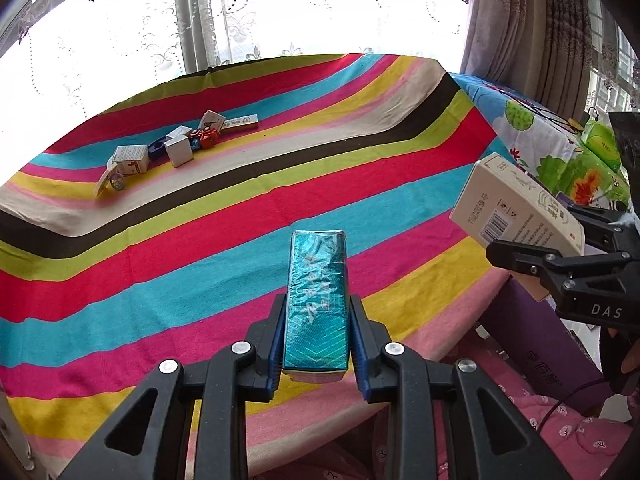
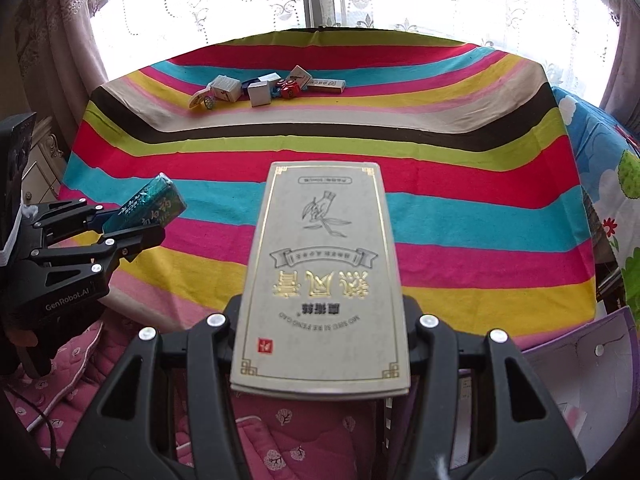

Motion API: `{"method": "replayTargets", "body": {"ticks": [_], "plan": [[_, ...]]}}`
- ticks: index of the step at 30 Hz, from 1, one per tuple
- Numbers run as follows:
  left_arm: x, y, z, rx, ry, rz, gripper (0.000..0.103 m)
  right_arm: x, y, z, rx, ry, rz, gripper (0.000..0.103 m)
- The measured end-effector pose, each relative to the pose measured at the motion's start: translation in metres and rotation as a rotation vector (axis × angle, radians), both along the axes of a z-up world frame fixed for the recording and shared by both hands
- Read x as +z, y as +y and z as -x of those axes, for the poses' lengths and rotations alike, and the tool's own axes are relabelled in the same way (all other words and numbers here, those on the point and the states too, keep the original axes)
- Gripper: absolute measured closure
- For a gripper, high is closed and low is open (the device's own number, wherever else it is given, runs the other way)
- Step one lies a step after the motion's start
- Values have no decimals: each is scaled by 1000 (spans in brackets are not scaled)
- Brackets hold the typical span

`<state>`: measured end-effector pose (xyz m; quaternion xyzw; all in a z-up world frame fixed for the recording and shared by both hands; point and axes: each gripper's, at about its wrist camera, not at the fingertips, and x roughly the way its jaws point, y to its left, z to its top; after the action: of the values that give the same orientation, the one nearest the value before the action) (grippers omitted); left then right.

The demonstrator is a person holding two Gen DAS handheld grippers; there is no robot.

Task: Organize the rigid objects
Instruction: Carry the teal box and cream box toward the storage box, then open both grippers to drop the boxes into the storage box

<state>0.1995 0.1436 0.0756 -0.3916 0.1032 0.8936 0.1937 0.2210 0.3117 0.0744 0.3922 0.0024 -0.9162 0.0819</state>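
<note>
1. A narrow teal box (image 1: 316,304) is held lengthwise between the blue pads (image 1: 276,344) of the left gripper (image 1: 316,320); the jaws are drawn in tight against its two long sides, and it is carried above the near part of the striped tablecloth (image 1: 200,240).
2. A wide cream box (image 2: 320,280) with gold lettering is clamped by the right gripper (image 2: 320,328), its jaws set partway apart to span the box's width. The pads themselves are hidden beneath the box, so the depth of the bite cannot be told.
3. Both boxes are seen in the air at the table's near edge, the cream one to the right of the teal one and well apart from it.
4. At the far side of the cloth a row of small items (image 2: 264,88) is laid out: little white cartons, a red toy, a flat white box, a round disc at the left end. This is judged to be where the carried boxes are headed.
5. Risks from here: much of the cream box overhangs the jaws, so a quick swing could pivot it or let it slip. The teal box looks glossy, and it could slide forward out of a downward-tilted grip.
6. The row is packed close; a careless set-down could knock the cartons out of line, and the two grippers could collide if both are brought to the same spot.
</note>
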Motion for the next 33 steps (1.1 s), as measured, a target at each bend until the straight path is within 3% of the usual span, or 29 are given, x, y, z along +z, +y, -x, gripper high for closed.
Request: {"method": "replayTargets", "body": {"ticks": [20, 33], "plan": [[26, 116, -48, -353, 46, 92, 73, 7, 80, -72, -227, 9, -23, 48], [26, 210, -88, -653, 23, 129, 73, 13, 150, -119, -424, -6, -88, 48]]}}
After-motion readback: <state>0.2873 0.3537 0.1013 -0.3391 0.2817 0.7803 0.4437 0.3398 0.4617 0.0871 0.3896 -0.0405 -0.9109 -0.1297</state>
